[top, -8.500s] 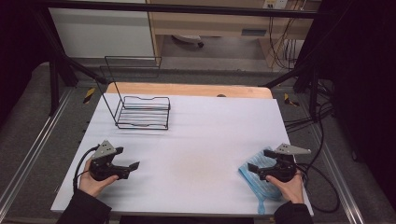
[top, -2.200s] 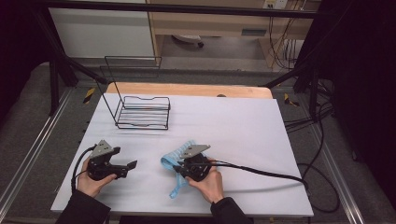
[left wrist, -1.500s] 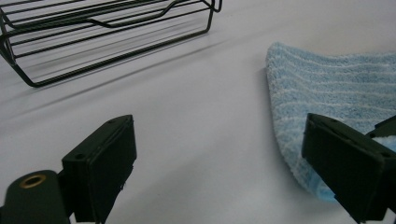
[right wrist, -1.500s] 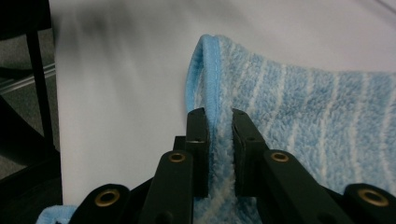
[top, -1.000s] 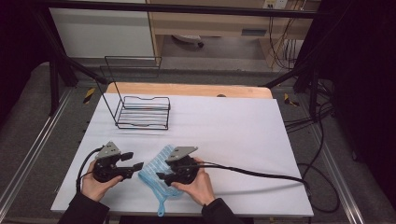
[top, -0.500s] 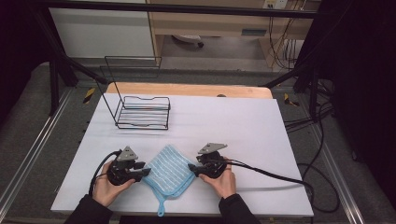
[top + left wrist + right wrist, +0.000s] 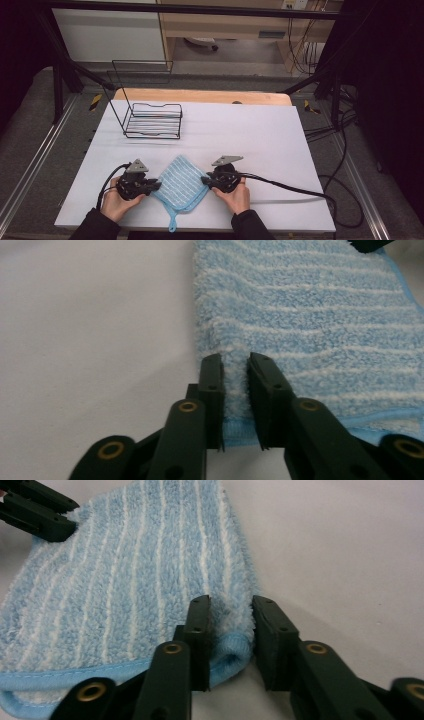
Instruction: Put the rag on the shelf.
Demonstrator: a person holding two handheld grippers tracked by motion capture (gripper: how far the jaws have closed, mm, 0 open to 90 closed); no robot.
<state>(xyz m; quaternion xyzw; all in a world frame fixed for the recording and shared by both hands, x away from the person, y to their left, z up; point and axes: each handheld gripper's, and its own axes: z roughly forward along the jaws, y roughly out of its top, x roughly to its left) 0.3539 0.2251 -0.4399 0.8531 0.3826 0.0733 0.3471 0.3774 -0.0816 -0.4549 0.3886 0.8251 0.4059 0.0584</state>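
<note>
A light blue cloth [image 7: 180, 185] with white stripes lies flat as a diamond near the table's front edge, its hanging loop [image 7: 172, 226] toward the person. My left gripper [image 7: 156, 185] is at its left corner. In the left gripper view the jaws [image 7: 235, 385] have just been closing and now pinch the cloth [image 7: 310, 315] at its hem. My right gripper [image 7: 204, 181] is at the opposite corner. Its jaws [image 7: 230, 630] have also just been closing and squeeze the folded corner of the cloth [image 7: 140, 580]. The left gripper's tips [image 7: 35, 512] show at the far corner.
A black wire rack [image 7: 152, 120] stands at the back left of the white table cover [image 7: 250, 135]. A wooden board [image 7: 200, 95] runs along the far edge. The right gripper's cable [image 7: 300, 187] trails off to the right across the table.
A second ago the cloth was bunched at the right gripper. That hand drew away to the right, and the cloth now lies spread flat, with a gripper on each side corner.
</note>
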